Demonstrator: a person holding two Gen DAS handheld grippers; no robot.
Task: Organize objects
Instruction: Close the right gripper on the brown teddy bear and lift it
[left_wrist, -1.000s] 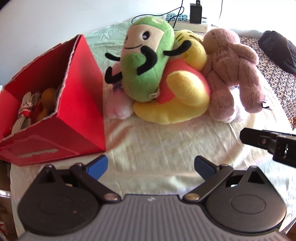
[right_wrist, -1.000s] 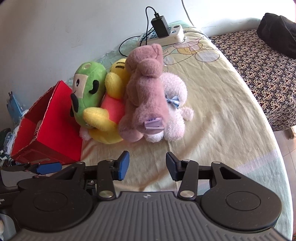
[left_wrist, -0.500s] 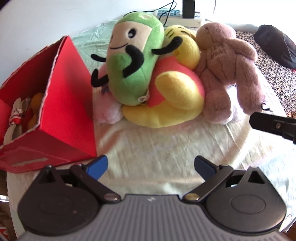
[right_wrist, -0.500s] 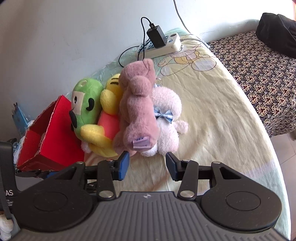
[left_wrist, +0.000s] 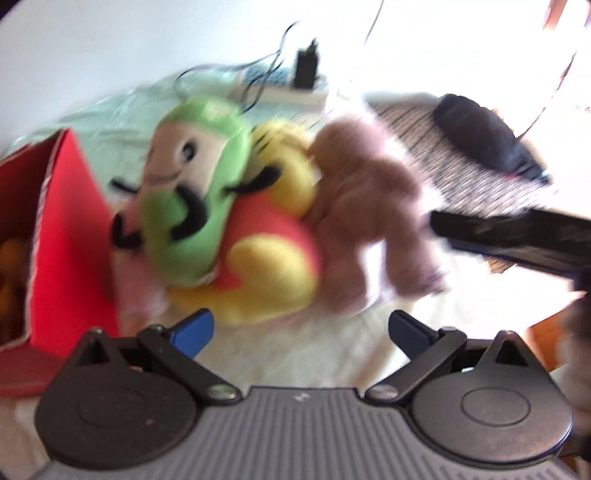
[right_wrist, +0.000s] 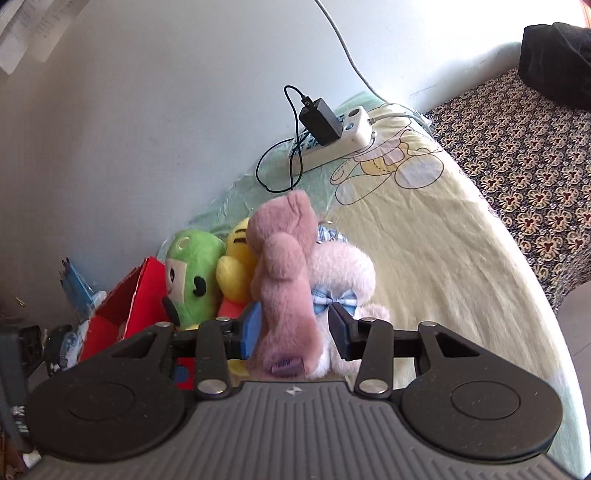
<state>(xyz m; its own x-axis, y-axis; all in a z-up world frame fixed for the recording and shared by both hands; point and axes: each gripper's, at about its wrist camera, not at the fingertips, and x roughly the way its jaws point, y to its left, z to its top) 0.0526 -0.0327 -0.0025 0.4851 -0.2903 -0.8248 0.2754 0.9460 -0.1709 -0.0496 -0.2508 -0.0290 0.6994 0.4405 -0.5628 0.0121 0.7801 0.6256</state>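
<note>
The right gripper (right_wrist: 291, 328) has its jaws either side of the brown teddy bear (right_wrist: 284, 280), and they have just been closing on it. The blue pad on one side touches the bear's fur; the dark pad opposite stands just off it, against the pale pink plush (right_wrist: 347, 269) behind, so the bear is not yet pinched.

The left gripper (left_wrist: 299, 328) hangs with jaws wide apart over bare sheet (left_wrist: 314, 354), nothing between them.

Just beyond, the toys lie heaped together: green plush (left_wrist: 192, 206) on the yellow and red plush (left_wrist: 273, 254), the bear against them. The open red box (left_wrist: 70, 243) stands touching the heap on its left.

Farther back, clear sheet stretches to the power strip (right_wrist: 332, 144) by the wall. The sheet's rounded edge drops off on the right toward a patterned cover (right_wrist: 517, 155).
</note>
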